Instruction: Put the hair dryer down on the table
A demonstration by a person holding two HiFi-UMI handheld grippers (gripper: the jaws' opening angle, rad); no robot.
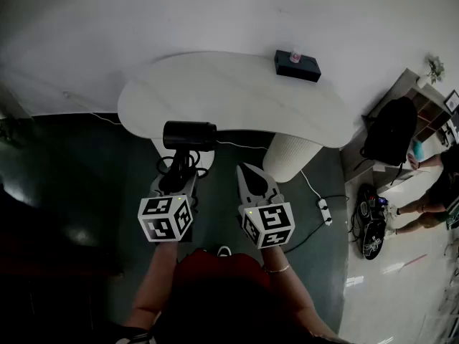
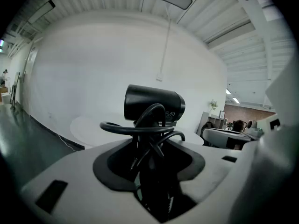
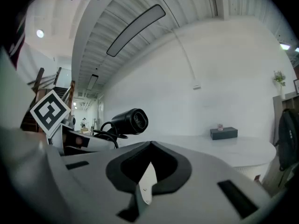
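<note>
A black hair dryer with its cord coiled round the handle is held upright in my left gripper, just short of the near edge of the white curved table. In the left gripper view its barrel points sideways above the jaws, which grip the handle and cord. From the right gripper view the dryer hangs in the air at left, in front of the table. My right gripper is beside the left one, over the floor, jaws together and empty.
A black box with a small pink item on top sits at the table's far right. A white ribbed pedestal carries the table. A power strip and cable lie on the dark floor. A black backpack and shelves stand at right.
</note>
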